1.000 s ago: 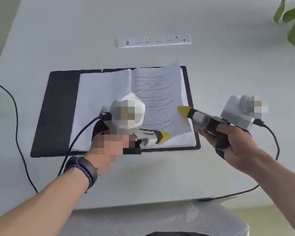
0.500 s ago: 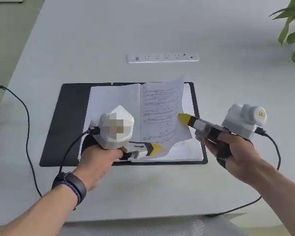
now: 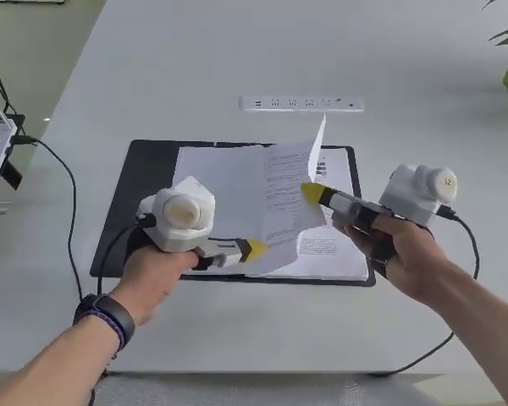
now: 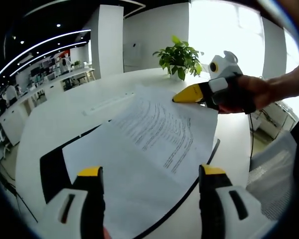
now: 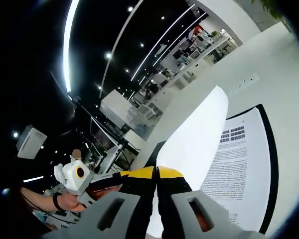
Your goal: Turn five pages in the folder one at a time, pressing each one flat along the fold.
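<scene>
Black-covered and lying flat, the open folder [image 3: 123,211] sat on the white bench [image 3: 195,51], its long side running left to right and its spine pointing away from the person. The print was too small to read. The right gripper [image 3: 309,192] pinched the free edge of a raised white printed page [image 3: 284,194], fingers pressed together. The left gripper [image 3: 256,249] had its fingers spread wide at the page's near edge.

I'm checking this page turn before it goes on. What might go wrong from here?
The right claw pinches the lifted page at a single spot on its edge, so pulling it across may crease or tear it. The open left claw sits by the page's lower corner at the near edge of the folder; the sheet may snag on it and buckle.
</scene>
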